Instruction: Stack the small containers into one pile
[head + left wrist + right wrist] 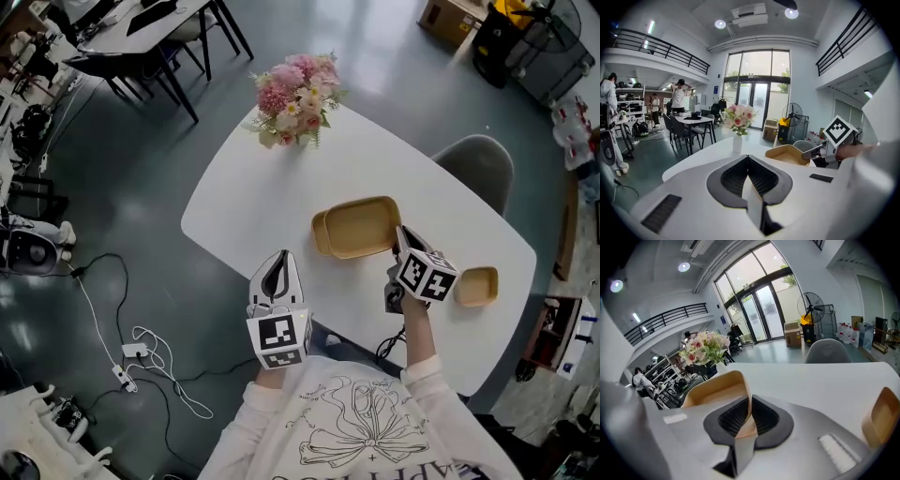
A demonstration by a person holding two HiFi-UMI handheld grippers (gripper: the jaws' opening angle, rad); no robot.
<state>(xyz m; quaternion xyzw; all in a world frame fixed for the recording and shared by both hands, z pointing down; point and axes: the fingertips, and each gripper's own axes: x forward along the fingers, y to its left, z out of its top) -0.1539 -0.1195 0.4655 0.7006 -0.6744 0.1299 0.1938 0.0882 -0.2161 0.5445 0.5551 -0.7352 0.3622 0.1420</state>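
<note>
pinching the near right wall of a wide tan rounded-rectangle plastic container (361, 227) with the right gripper (401, 240), jaws clamped on the thin rim. sitting mouth up and bare inside on the white oval table (281, 187), long axis running left to right, directly ahead and left of that gripper. overlapping a second tan container of like shape (320, 234), only its left end peeking out. lying just right of the right gripper, apart from both, a smaller tan tub (476, 286), also bare. hovering at the table's near edge, left gripper (277, 272), jaws closed together, nothing between, well left of the containers.
</note>
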